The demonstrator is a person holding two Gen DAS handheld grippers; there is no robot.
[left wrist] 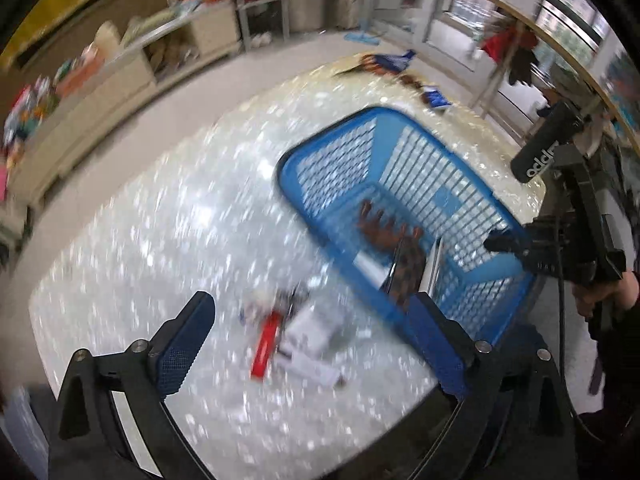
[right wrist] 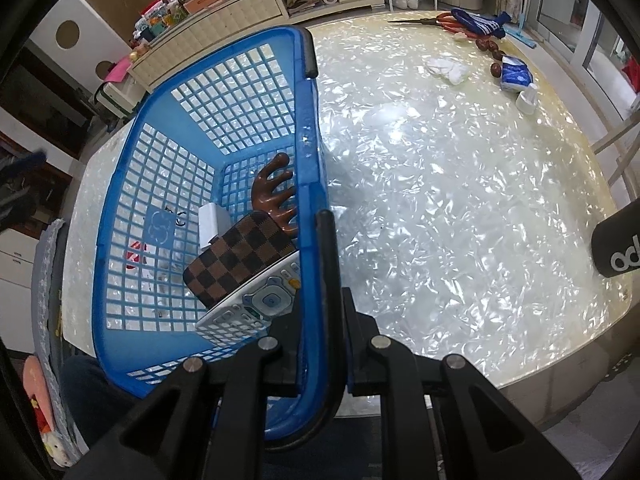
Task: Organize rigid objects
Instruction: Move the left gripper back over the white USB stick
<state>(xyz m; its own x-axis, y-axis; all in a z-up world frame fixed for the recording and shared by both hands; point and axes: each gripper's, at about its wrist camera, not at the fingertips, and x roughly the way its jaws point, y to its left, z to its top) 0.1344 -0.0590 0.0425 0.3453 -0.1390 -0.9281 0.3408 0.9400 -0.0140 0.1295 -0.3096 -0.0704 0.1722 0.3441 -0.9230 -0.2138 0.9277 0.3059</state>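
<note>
A shimmering white table [left wrist: 160, 220] fills the blurred left wrist view. The left gripper [left wrist: 312, 332] hangs wide open and empty above a red bar [left wrist: 266, 344] and white box [left wrist: 310, 332]; the blue basket [left wrist: 328, 152] sits just beside them.

In the right wrist view, the right gripper [right wrist: 320, 308] is clamped on the basket's wall [right wrist: 314, 184]. Inside lie a checkered case [right wrist: 240, 256], remote [right wrist: 256, 304] and brown comb [right wrist: 276, 192]. Scissors [right wrist: 424, 21] rest far across the table.

Cream sideboard [right wrist: 224, 16] (cluttered), bright windows [left wrist: 560, 12].
</note>
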